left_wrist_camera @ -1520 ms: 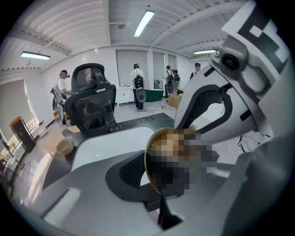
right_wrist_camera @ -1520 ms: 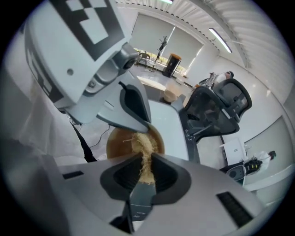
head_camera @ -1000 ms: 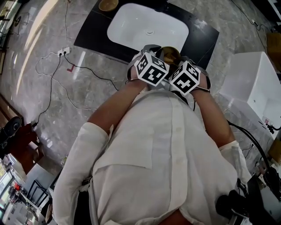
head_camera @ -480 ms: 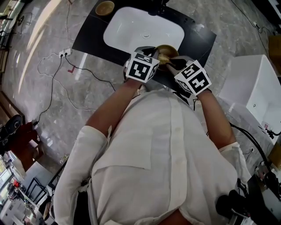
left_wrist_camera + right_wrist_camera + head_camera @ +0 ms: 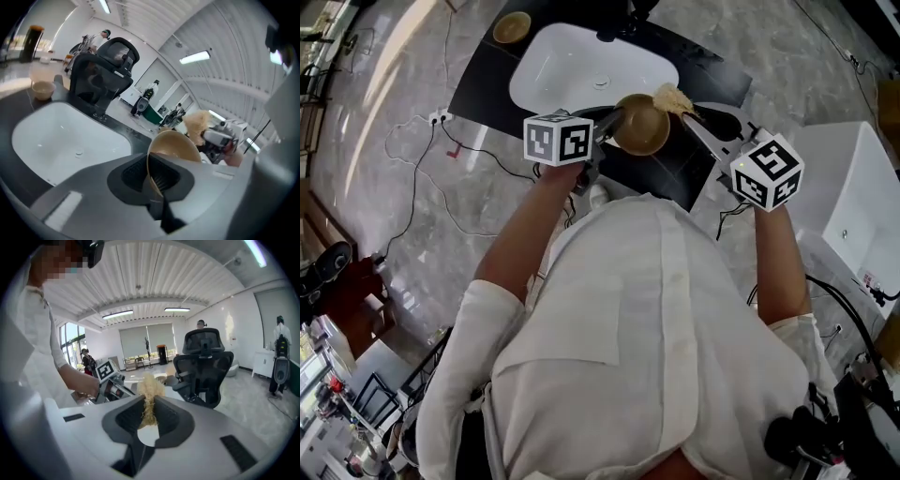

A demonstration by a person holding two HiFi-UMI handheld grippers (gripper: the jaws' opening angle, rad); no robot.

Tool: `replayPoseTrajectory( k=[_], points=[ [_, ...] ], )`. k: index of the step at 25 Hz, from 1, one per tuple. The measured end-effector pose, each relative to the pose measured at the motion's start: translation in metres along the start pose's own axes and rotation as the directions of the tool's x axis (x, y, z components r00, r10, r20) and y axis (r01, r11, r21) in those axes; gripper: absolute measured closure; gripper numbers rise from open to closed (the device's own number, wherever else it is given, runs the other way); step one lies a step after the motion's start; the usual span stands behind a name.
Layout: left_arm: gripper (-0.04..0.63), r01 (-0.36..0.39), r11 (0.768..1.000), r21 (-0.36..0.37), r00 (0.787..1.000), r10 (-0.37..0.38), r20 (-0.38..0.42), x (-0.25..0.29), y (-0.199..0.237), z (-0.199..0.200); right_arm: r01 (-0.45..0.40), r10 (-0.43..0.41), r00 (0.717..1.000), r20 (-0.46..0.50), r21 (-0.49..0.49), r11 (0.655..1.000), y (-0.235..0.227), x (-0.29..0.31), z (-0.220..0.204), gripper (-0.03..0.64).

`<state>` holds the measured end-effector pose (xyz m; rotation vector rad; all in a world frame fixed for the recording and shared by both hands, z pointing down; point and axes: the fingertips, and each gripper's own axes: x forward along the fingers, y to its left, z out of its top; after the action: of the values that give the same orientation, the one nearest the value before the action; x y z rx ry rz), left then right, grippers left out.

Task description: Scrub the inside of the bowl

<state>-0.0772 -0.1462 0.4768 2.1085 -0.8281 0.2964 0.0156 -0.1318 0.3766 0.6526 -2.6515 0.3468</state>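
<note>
A golden-brown bowl (image 5: 640, 125) hangs over the black counter at the sink's near edge, tilted on its side. My left gripper (image 5: 609, 120) is shut on its rim, and in the left gripper view that rim (image 5: 159, 154) stands edge-on between the jaws. My right gripper (image 5: 689, 108) is shut on a pale fibrous scrubber (image 5: 672, 97), which sits at the bowl's upper right rim. In the right gripper view the scrubber (image 5: 149, 394) sticks up from between the jaws. From the left gripper view the scrubber (image 5: 199, 124) shows just behind the bowl.
A white sink (image 5: 591, 70) is set in a black counter (image 5: 487, 80), with a black faucet (image 5: 101, 79) behind it. A second small bowl (image 5: 512, 26) stands at the counter's far left corner. A white box (image 5: 839, 187) stands to the right, and cables (image 5: 422, 155) lie on the floor.
Both grippers have moved away from the body and apart. The bowl has gone forward toward the sink with the left gripper, and the scrubber now sits at the bowl's rim.
</note>
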Motion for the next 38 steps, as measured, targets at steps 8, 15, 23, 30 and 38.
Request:
replayPoseTrajectory(
  k=[8,15,23,30,38],
  points=[
    [0.581,0.455,0.866,-0.206,0.889,-0.432,0.151,-0.009,-0.066,0.009,-0.227,0.204,0.968,0.147,0.165,0.96,-0.011,-0.015,0.007,0.566],
    [0.58,0.579,0.769,-0.273,0.816,-0.546,0.193,-0.007,-0.088,0.005,-0.405,0.376,0.904,0.201,0.123,0.906,0.015,-0.022,0.022,0.566],
    [0.58,0.581,0.749,-0.318,0.814,-0.523,0.255,0.003,-0.091,0.008,-0.5,0.483,0.842,0.24,0.011,0.866,0.031,-0.056,0.035,0.566],
    [0.58,0.619,0.698,-0.36,0.783,-0.509,0.357,0.009,-0.096,0.023,-0.634,0.632,0.74,0.228,-0.074,0.769,0.059,-0.077,0.032,0.566],
    [0.581,0.7,0.617,-0.36,0.709,-0.54,0.454,0.002,-0.109,0.037,-0.708,0.72,0.68,0.139,-0.131,0.694,0.082,-0.078,0.013,0.566]
  ],
)
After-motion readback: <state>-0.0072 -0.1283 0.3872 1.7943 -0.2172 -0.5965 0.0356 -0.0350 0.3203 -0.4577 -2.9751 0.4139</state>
